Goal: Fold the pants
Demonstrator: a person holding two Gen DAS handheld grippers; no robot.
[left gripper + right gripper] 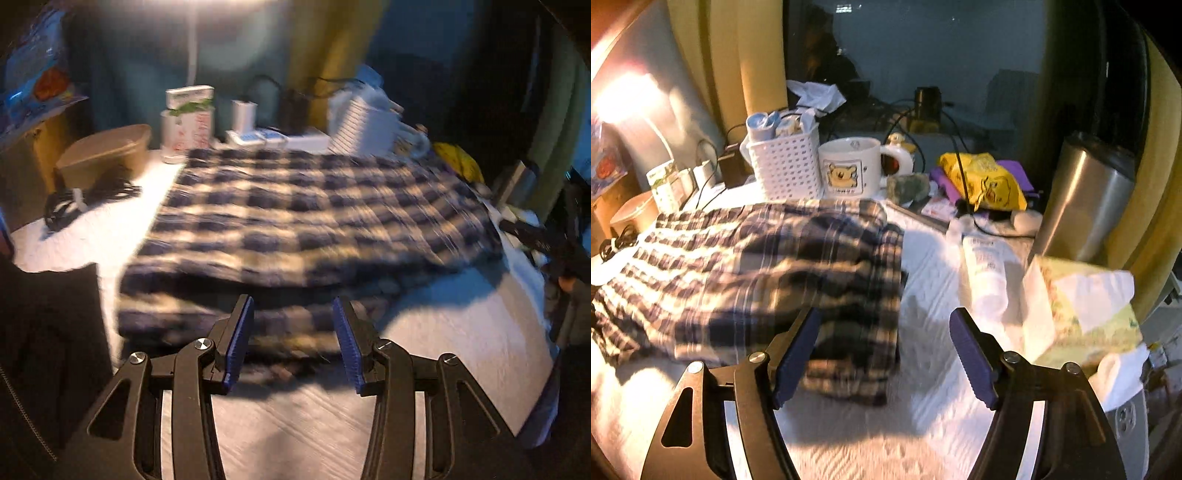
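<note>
The plaid pants (pixel 310 218) lie folded in layers on the white table (pixel 303 424). They also show in the right wrist view (pixel 768 273), folded, with a stacked edge at the near right. My left gripper (pixel 293 332) is open and empty, just at the near edge of the pants. My right gripper (pixel 884 350) is open and empty, its left finger over the pants' near right corner. The right gripper also shows at the right edge of the left wrist view (pixel 550 243).
A tan bowl (pixel 107 155), black cable (pixel 85 199) and boxes (pixel 188 118) stand at the back left. A white basket (pixel 786 166), bear mug (pixel 853 170), yellow bag (pixel 982 181), steel tumbler (pixel 1086 199), white tube (pixel 982 269) and tissue box (pixel 1082 310) crowd the right.
</note>
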